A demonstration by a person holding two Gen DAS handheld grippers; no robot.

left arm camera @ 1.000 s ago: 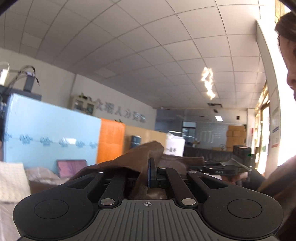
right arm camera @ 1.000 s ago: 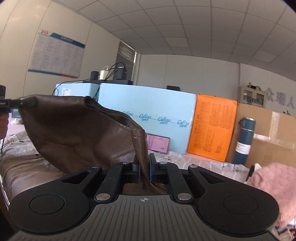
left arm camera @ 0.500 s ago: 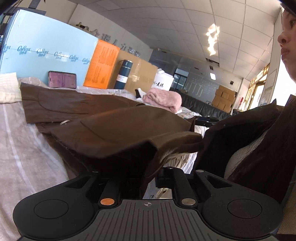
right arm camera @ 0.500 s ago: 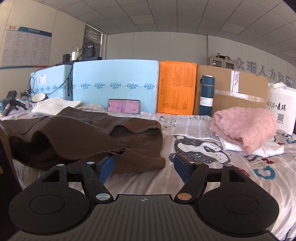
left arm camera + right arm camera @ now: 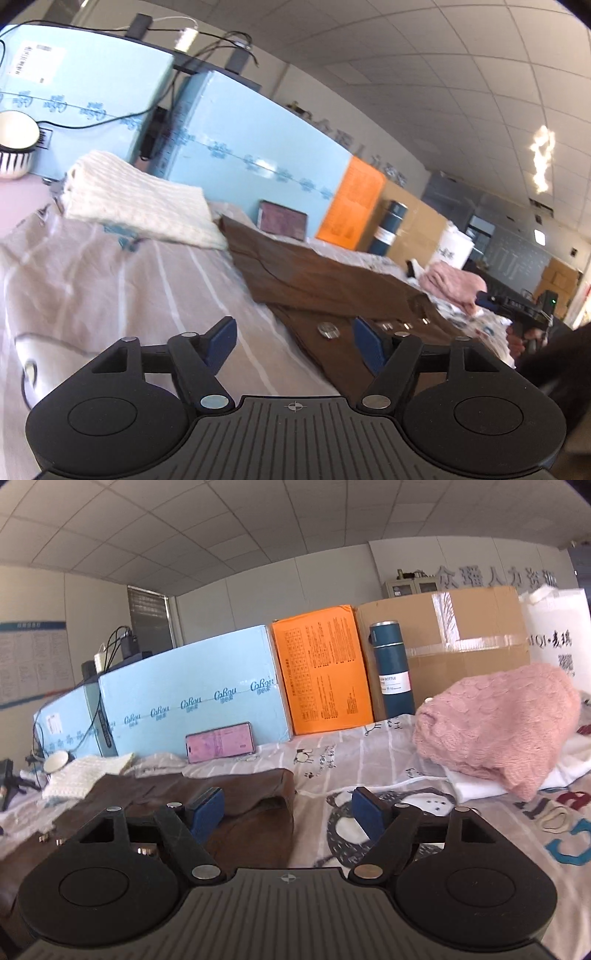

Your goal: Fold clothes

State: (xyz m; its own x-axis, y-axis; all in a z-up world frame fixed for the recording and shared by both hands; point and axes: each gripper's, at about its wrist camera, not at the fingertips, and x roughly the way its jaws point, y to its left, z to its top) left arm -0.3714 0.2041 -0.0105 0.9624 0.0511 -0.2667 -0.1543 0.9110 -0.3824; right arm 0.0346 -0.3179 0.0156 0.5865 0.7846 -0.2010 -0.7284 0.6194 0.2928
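A bed covered with a pale printed sheet (image 5: 369, 753) fills both views, and along its far edge stand two light blue boxes (image 5: 192, 705), a brown cardboard box sealed with clear tape (image 5: 461, 653), an upright orange carton (image 5: 325, 672) and, far right, a white bag with dark lettering (image 5: 557, 635); all of these are shut or seen side-on, so their contents cannot be told. The brown leather-like garment (image 5: 314, 280) lies flat on the sheet, spread from the near middle toward the far side, with metal snaps (image 5: 328, 329) showing near its near edge. A pink knitted sweater (image 5: 495, 731) is heaped on folded white cloth at the right, and a folded cream knit (image 5: 136, 199) lies at the far left. A dark teal cylindrical flask (image 5: 391, 672) stands upright between the orange carton and the cardboard box, and a phone with a pink screen (image 5: 220, 741) leans against a blue box. A striped white cup (image 5: 16, 144) sits at the far left; its inside is not visible. The left gripper (image 5: 293, 341) has its jaws opening, hovering over the garment's near edge without pressing it. The right gripper (image 5: 286, 810) likewise is opening, its blue pads apart above the garment's right end, gripping nothing.
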